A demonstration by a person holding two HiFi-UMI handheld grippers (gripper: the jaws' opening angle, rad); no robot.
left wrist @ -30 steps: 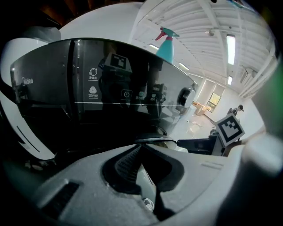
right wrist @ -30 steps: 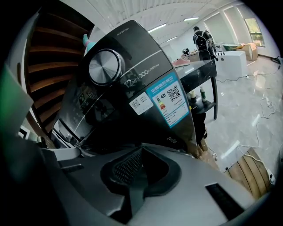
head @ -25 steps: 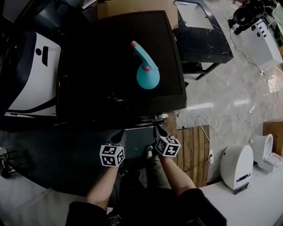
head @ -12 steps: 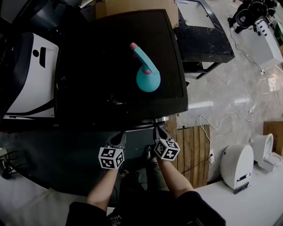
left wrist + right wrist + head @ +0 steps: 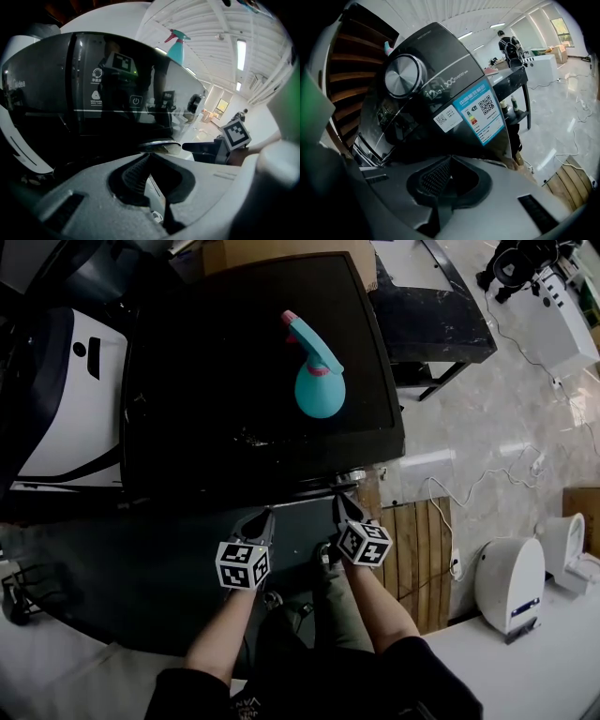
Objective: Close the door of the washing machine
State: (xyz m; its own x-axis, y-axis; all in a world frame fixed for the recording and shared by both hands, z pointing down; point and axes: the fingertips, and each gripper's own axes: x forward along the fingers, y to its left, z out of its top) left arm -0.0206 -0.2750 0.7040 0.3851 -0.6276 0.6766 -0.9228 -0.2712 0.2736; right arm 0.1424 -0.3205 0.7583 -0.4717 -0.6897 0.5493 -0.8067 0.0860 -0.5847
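The black washing machine [image 5: 253, 381] fills the middle of the head view, with a teal spray bottle [image 5: 317, 376] standing on its top. Both grippers hang just below its front edge. My left gripper [image 5: 263, 515] is shut with nothing in it; in the left gripper view its tips [image 5: 149, 154] point at the glossy dark front [image 5: 108, 108] and a chrome piece [image 5: 159, 145]. To its right, my right gripper [image 5: 337, 501] is also shut and empty. Its tips [image 5: 450, 159] sit below the chrome knob [image 5: 401, 76] and the blue label [image 5: 480, 112]. Whether the door is closed I cannot tell.
A white appliance [image 5: 66, 399] stands left of the machine and a black table [image 5: 431, 315] at the back right. A wooden pallet [image 5: 412, 549], floor cables [image 5: 469, 493] and a white device [image 5: 511, 582] lie to the right. A person [image 5: 508, 44] stands far off.
The head view has shifted slightly. Both grippers stay shut at the machine's front edge, with no clear move.
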